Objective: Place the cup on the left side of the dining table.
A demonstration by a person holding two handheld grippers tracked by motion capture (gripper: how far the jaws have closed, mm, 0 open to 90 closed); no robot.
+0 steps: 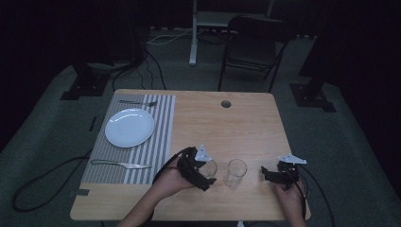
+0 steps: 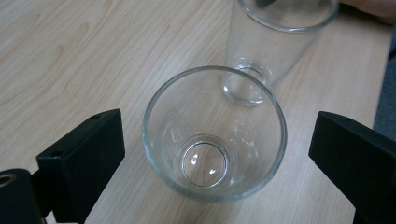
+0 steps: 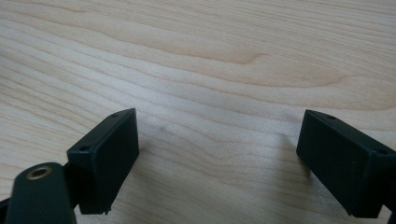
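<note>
A: Nearest first. Left gripper [image 2: 215,154] — jaws spread wide, one on each side of the near glass [image 2: 214,135]. Contact?

B: None visible. In the left gripper view there is bare table [image 2: 70,56] between each black pad and the glass wall. The glass stands upright between the jaws, mouth up, empty. So it is bracketed, not gripped.

A: Axis?

B: Vertical. The jaws flank it from the sides, so closing them should meet the wall squarely, in my judgement.

A: Next out?

B: A second glass [image 2: 275,42], also upright, just beyond the first. From this angle the two overlap, so I cannot tell if they touch; the high view shows a small gap between them.

A: Right gripper [image 1: 265,173]?

B: Also wide open, nothing between its jaws — plain wood under it. It sits right of the second glass, well apart from the near one. The left hand [image 1: 172,179] is clearly the nearer.

A: Far side?

B: A striped placemat [image 1: 161,123] with a plate [image 1: 129,127], fork [image 1: 138,102] and knife [image 1: 120,164], at the table's left.
</note>
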